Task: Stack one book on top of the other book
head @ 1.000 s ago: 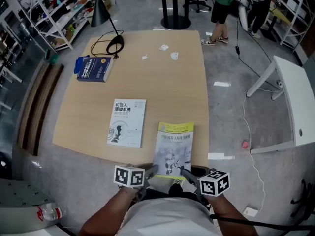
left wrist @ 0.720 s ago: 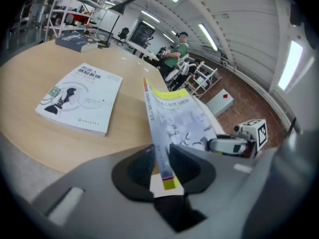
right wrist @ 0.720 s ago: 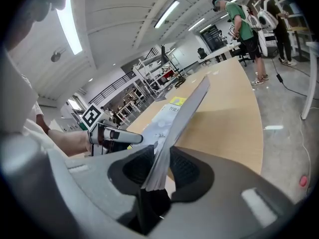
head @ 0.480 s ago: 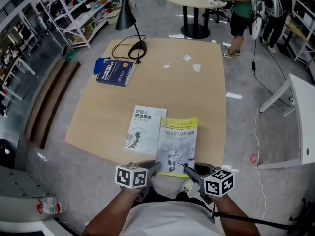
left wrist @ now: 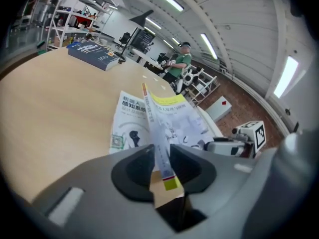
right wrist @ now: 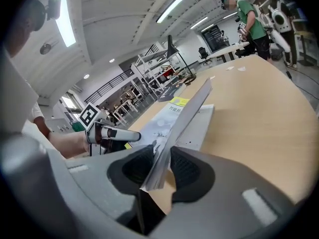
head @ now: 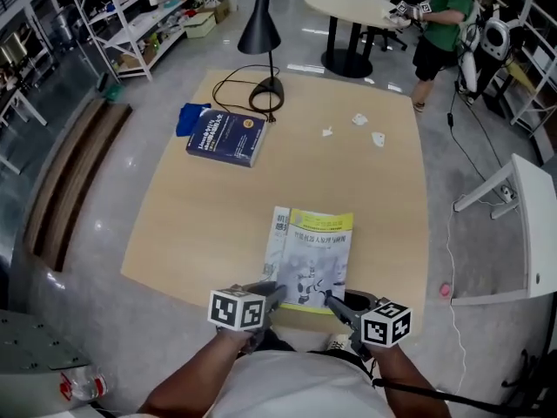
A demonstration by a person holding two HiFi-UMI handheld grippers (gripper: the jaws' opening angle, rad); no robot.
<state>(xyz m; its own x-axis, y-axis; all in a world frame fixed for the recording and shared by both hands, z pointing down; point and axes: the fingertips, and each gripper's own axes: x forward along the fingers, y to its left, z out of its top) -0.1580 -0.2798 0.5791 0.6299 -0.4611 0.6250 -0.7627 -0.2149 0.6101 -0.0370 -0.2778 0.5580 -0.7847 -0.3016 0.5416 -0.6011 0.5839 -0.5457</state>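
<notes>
Now we pinch the yellow book by its near corners: the left gripper bites one, the right gripper the other. It covers most of the white book on the table.

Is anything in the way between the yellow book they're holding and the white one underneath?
Nothing visible is. The yellow book, held at its near edge by the left gripper and right gripper, is right over the white book, of which only a left strip shows.
</notes>
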